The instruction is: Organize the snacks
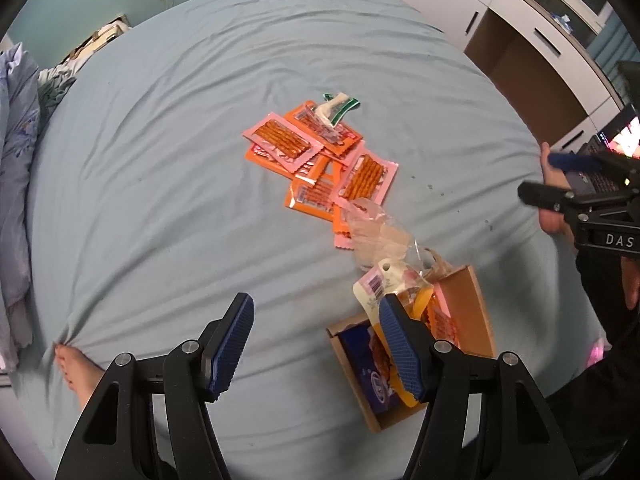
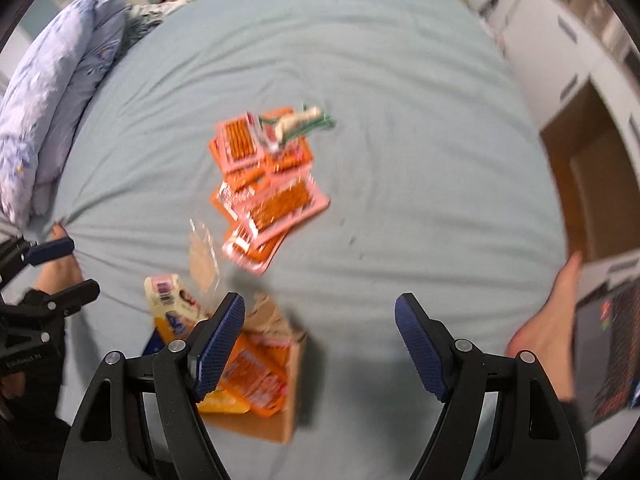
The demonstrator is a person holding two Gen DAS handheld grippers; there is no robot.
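A heap of orange and pink snack packets (image 1: 320, 160) lies mid-bed, with a green-and-white wrapper (image 1: 338, 108) on top. Nearer me a clear plastic bag (image 1: 376, 232) leans over a cardboard box (image 1: 476, 304) that holds blue, yellow and orange packets. My left gripper (image 1: 316, 312) hangs open and empty above the sheet, its right finger over the box. My right gripper (image 2: 320, 308) is open too, with nothing between its fingers, just right of the box (image 2: 292, 396). The blurred right wrist view shows the heap (image 2: 268, 184) beyond it. Each gripper appears in the other's view: right gripper (image 1: 556, 178), left gripper (image 2: 68, 268).
The light blue sheet (image 1: 180, 160) is wrinkled. A floral quilt (image 2: 48, 100) lies along the left edge. A bare foot (image 1: 78, 368) rests at the near left, another foot (image 2: 548, 320) at the right beside a laptop (image 2: 612, 340). White cabinets (image 1: 520, 20) stand beyond the bed.
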